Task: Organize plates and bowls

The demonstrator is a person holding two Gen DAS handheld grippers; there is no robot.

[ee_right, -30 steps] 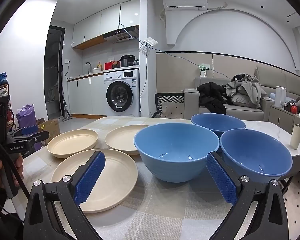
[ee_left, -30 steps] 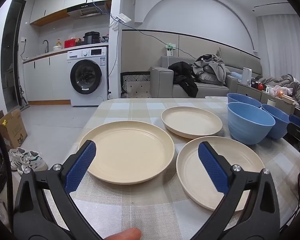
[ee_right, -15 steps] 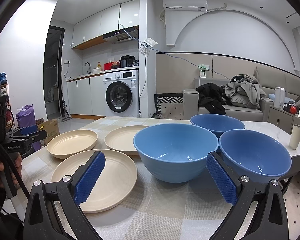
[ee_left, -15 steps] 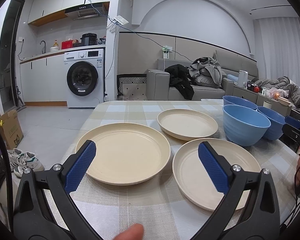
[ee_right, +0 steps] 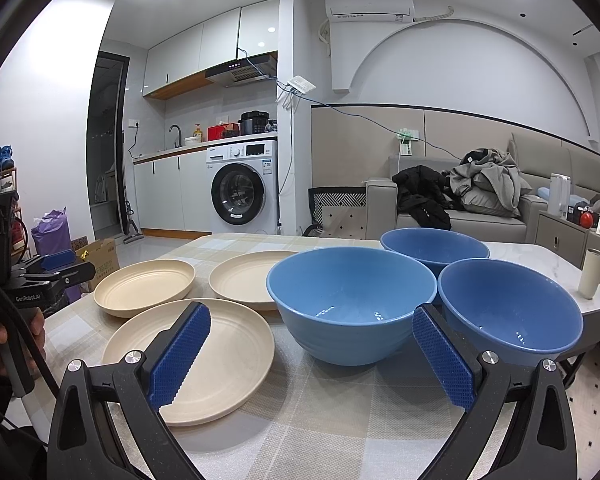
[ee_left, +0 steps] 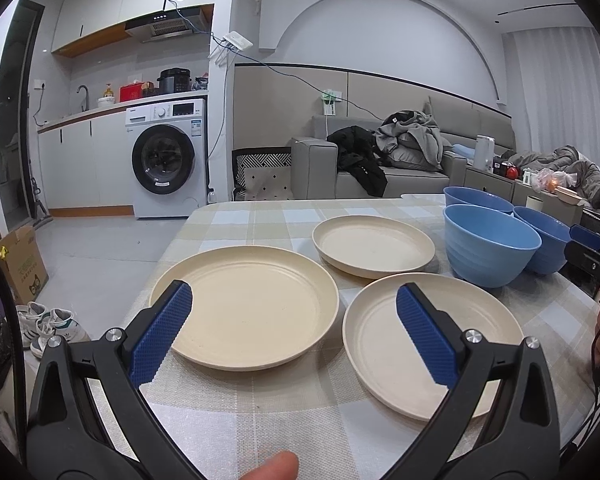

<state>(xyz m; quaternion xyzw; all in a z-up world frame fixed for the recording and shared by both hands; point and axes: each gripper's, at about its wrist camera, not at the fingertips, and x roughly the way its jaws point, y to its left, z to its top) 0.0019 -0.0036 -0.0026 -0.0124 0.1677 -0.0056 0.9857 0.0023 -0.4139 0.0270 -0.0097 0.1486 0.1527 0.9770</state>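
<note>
Left wrist view: the left gripper (ee_left: 294, 328) hangs above the near edge of a table (ee_left: 260, 216) covered in a pale checked cloth, its blue-padded fingers wide apart with nothing between them. Three cream plates lie flat on the cloth. The big plate (ee_left: 256, 304) sits at 11 o'clock from the gripper, partly behind the left pad. The near plate (ee_left: 468, 332) is at 2 o'clock, partly behind the right pad, just beside the big one. The far plate (ee_left: 374, 246) lies at 12 o'clock beyond both. Three blue bowls stand upright at 2 o'clock further out: the front bowl (ee_left: 490, 244) near the far plate, two more behind it, close together. A fingertip (ee_left: 276, 468) shows at 6 o'clock. The right gripper (ee_left: 588, 246) pokes in at 3 o'clock.

Right wrist view: the right gripper (ee_right: 310, 354) also hangs with fingers spread and empty. The front bowl (ee_right: 350, 304) stands at 12 o'clock between the pads. A second bowl (ee_right: 508, 312) is at 2 o'clock just beside it, and a third (ee_right: 434, 246) at 1 o'clock behind both. The near plate (ee_right: 224, 356) lies at 10 o'clock behind the left pad; the other two plates sit beyond it. A hand (ee_right: 0, 344) holds the left gripper's handle at 9 o'clock.
</note>
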